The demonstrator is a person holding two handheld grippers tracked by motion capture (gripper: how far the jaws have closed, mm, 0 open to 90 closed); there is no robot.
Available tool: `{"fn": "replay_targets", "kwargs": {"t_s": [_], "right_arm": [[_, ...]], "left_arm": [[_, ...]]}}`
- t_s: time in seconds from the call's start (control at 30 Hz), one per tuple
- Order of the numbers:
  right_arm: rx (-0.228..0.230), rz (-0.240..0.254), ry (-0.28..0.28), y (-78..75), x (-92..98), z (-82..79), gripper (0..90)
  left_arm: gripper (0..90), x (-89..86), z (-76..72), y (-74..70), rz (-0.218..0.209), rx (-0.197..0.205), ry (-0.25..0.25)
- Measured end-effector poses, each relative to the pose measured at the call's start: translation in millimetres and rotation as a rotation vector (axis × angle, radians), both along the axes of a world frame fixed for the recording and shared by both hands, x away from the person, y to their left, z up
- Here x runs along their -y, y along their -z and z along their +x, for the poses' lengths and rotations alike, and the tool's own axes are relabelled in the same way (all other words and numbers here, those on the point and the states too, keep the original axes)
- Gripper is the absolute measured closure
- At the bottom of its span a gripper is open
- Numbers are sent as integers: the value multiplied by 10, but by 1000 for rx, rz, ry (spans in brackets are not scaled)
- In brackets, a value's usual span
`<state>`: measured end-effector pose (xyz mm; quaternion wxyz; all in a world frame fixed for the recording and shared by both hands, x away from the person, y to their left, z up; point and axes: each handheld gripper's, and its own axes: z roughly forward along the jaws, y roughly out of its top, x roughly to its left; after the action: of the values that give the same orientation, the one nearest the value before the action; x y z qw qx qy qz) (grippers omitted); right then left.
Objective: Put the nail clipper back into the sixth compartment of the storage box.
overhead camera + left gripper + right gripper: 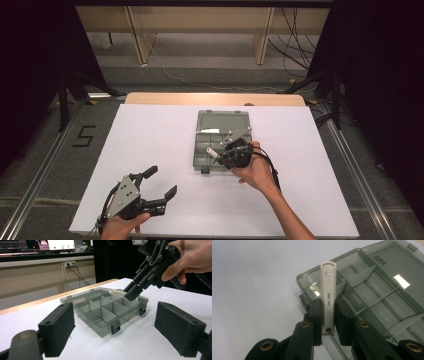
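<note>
Right gripper (328, 322) is pinching a white nail clipper (328, 292) by its sides, long end sticking out past the jaws, probably so it can drop lengthwise into a slot. It's hovering over the open grey compartment box (200, 159), near the box's 4 o'clock corner. Compartments look empty to me. Left gripper (161, 183) sits parked at 7 o'clock on the table, jaws spread wide.

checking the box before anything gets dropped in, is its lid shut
No, the clear lid lies folded flat open behind the organizer box, leaving its compartments uncovered under the white nail clipper held by the right gripper.
</note>
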<state>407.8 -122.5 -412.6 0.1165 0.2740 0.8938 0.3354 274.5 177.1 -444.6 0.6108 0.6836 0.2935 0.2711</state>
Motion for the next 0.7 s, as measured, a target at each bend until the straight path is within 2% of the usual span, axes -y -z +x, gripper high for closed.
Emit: {"fn": "replay_targets", "kwargs": {"t_s": [0.13, 0.17, 0.2, 0.33, 0.37, 0.4, 0.53, 0.57, 0.7], "right_arm": [[-20, 4, 5, -21, -16, 33, 773], [-6, 11, 1, -11, -22, 44, 773], [-14, 11, 16, -12, -35, 46, 774], [-1, 16, 11, 6, -45, 75, 774], [-13, 19, 24, 13, -57, 86, 774], [0, 18, 19, 26, -58, 96, 774], [-23, 23, 37, 42, -66, 112, 773], [-6, 22, 34, 52, -65, 128, 774], [-28, 26, 40, 56, -69, 144, 774]], "left_arm": [[158, 1, 0, 1, 0, 0, 0], [158, 1, 0, 0, -1, 0, 0], [158, 1, 0, 0, -1, 0, 0], [158, -1, 2, 2, 0, -1, 0], [158, -1, 1, 0, 0, -1, 0], [158, -1, 1, 0, 0, -1, 0], [158, -5, -4, -3, 1, -5, -2], [158, -5, -4, -3, 1, -5, -2], [158, -2, -3, -1, -1, -4, -2]]}}
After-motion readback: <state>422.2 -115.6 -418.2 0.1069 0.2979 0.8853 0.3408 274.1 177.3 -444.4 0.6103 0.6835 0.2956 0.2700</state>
